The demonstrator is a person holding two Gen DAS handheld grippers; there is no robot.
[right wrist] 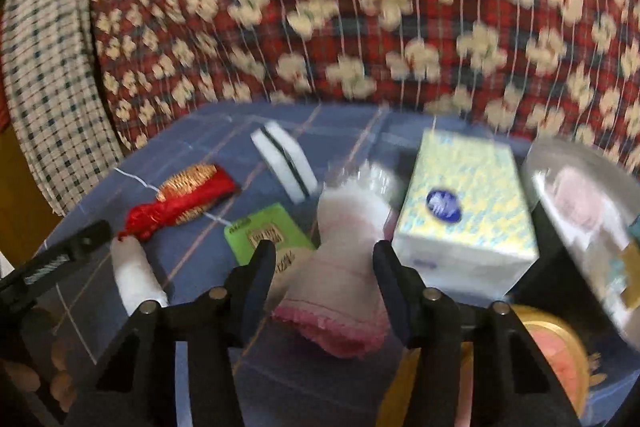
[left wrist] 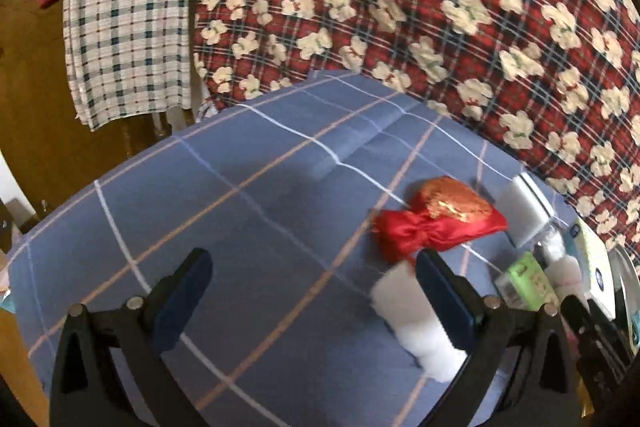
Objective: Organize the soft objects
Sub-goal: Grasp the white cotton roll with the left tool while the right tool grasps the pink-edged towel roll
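Blue checked bedsheet (left wrist: 248, 211) carries the soft things: a red satin pouch (left wrist: 436, 223) with gold embroidery lies near a white sponge block (left wrist: 528, 207), a green packet (right wrist: 268, 235) and a pale tissue box (right wrist: 464, 211), all below a red floral quilt (left wrist: 400, 7). The left gripper (left wrist: 312, 287) hovers with its jaws spread wide and nothing between them, a white cotton roll (left wrist: 412, 319) lying just beside its right finger. The right gripper (right wrist: 324, 259) has a pink-edged white cloth (right wrist: 340, 283) between its jaws, though blur hides whether the pads press it
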